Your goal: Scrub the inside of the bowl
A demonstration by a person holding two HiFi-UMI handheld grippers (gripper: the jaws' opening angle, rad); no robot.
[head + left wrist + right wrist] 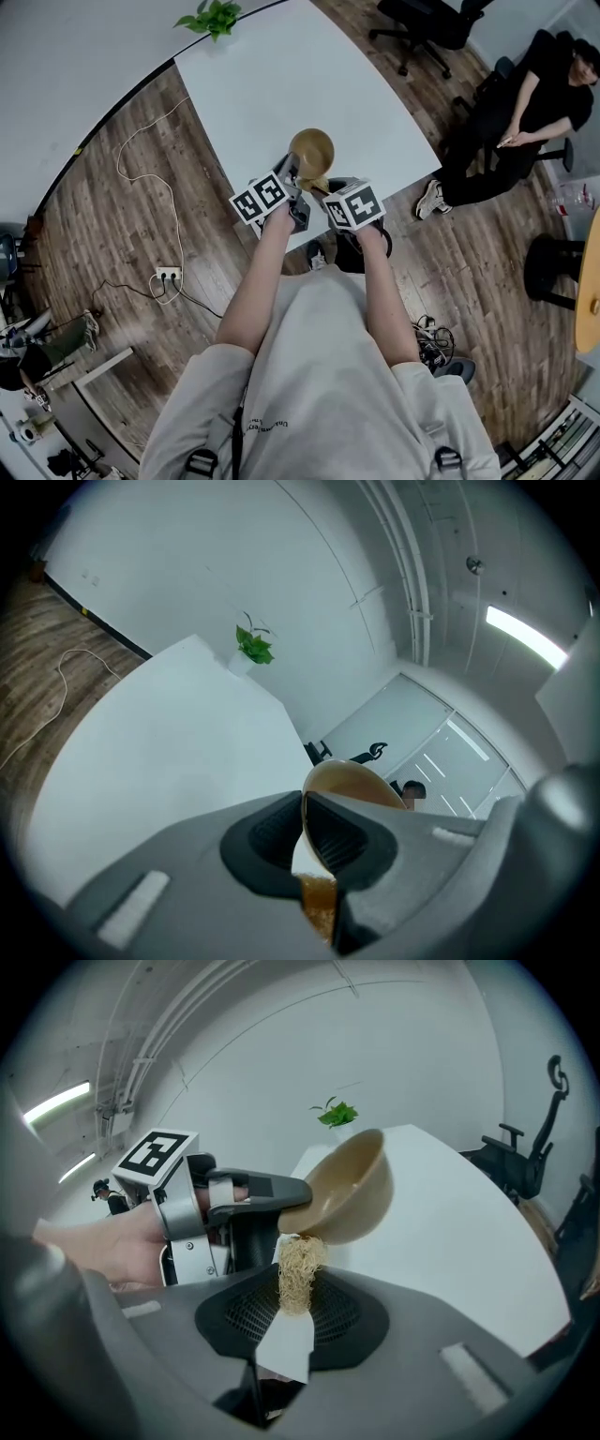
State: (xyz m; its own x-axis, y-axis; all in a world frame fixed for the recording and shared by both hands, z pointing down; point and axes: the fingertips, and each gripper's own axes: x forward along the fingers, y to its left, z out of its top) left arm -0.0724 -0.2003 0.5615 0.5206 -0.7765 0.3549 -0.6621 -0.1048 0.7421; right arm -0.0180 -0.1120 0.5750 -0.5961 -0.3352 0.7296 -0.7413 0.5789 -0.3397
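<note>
A tan bowl is held tilted above the near edge of the white table. My left gripper is shut on the bowl's rim. In the right gripper view the bowl opens upward and away. My right gripper is shut on a straw-coloured fibre scrubber with a white backing. The scrubber's tip sits just under the bowl's outer wall, near the rim. The bowl's inside is mostly hidden in every view.
A small green plant stands at the table's far edge. A seated person and office chairs are to the right. A white cable and power strip lie on the wooden floor at left.
</note>
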